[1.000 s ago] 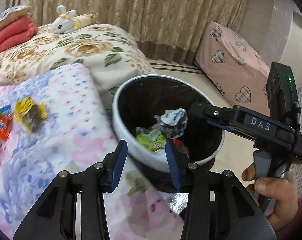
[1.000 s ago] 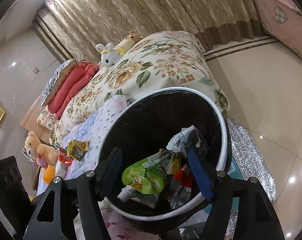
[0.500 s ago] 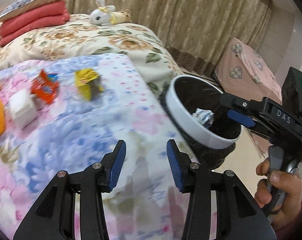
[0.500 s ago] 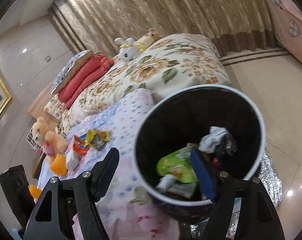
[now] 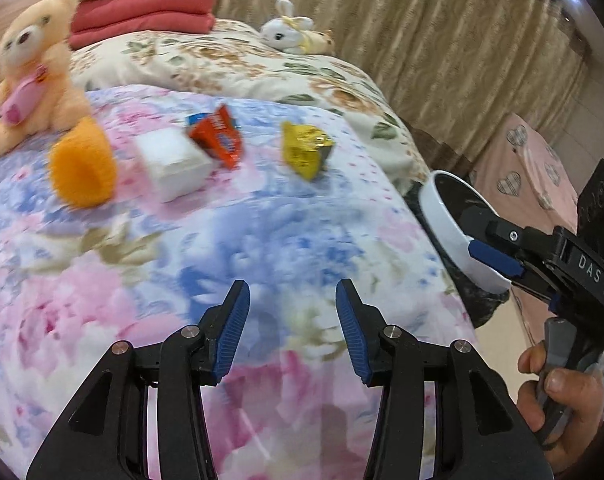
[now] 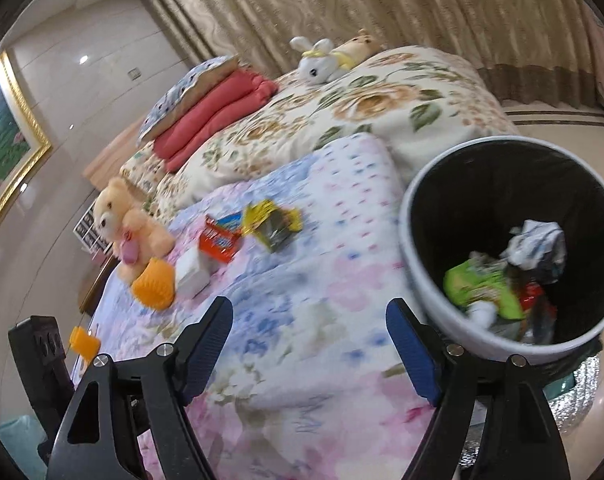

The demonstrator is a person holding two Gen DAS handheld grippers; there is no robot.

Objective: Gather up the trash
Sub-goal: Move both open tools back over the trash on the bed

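Two pieces of trash lie on the pastel floral bed quilt (image 5: 262, 248): a crumpled yellow foil wrapper (image 5: 307, 151) and, to its left, a red and orange snack packet (image 5: 219, 137). Both rest toward the far part of the quilt, well apart from either gripper.

The left gripper (image 5: 292, 322) points down at an angle over the near part of the quilt, its blue-padded jaws partly apart with nothing between them. The right gripper (image 6: 310, 338) is held to the right of it, at the bed edge near the bin; its jaws are opening, set wide, with only quilt seen between them. A hand (image 5: 562, 392) grips its handle.

The round white-rimmed waste bin with black liner (image 6: 426, 280) stands against the right edge of the bed. It holds a green pouch (image 6: 482, 290), a crumpled white wrapper (image 6: 536, 242) and red scraps.

Left of the packet lie a white tissue pack (image 5: 174, 162), an orange knitted cup (image 5: 82, 168) and a peach teddy bear (image 5: 30, 64).
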